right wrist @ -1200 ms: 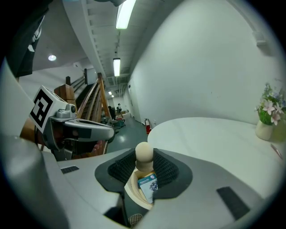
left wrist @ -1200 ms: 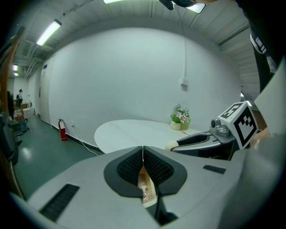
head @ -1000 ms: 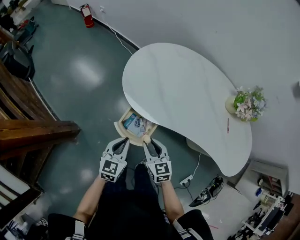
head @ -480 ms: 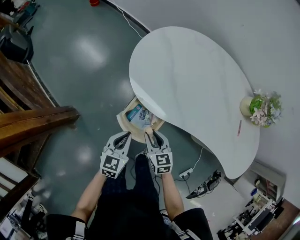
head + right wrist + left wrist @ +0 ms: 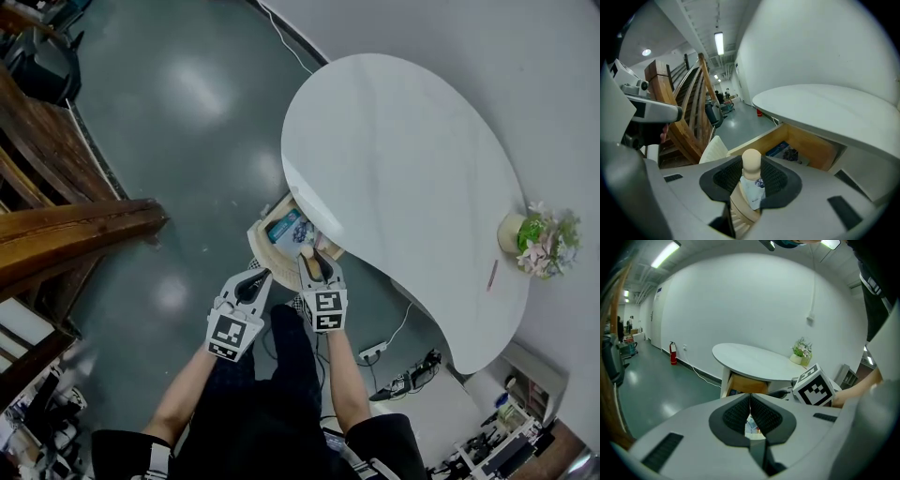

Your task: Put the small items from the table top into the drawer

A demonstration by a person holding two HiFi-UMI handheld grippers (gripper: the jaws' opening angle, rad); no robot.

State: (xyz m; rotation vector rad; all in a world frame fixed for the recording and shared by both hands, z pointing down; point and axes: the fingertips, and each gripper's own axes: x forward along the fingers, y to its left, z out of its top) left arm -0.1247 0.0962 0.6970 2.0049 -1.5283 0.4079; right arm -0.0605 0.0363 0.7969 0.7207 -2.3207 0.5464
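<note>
1. Slippage is the first worry. The right gripper [image 5: 312, 261] is clamped on a small beige-capped bottle [image 5: 751, 165], held over the near edge of the open drawer [image 5: 263, 246]. The pads bear mostly on its narrow upper part, so a jolt could tip it out onto the floor in front of the drawer.
2. Letting go too close to the drawer's front rim might bounce the bottle off the wood rather than into the drawer.
3. If dropped from high above the drawer, it could hit the blue printed packet [image 5: 286, 228] already lying inside and roll.
4. The left gripper [image 5: 251, 284], pinched together on nothing, hangs just short of the drawer's front. A careless swing may knock the rim.
5. A thin reddish stick [image 5: 492, 275] lies beside the flower pot [image 5: 542, 239], far from the drawer on the table top [image 5: 403, 159], and could be overlooked.
</note>
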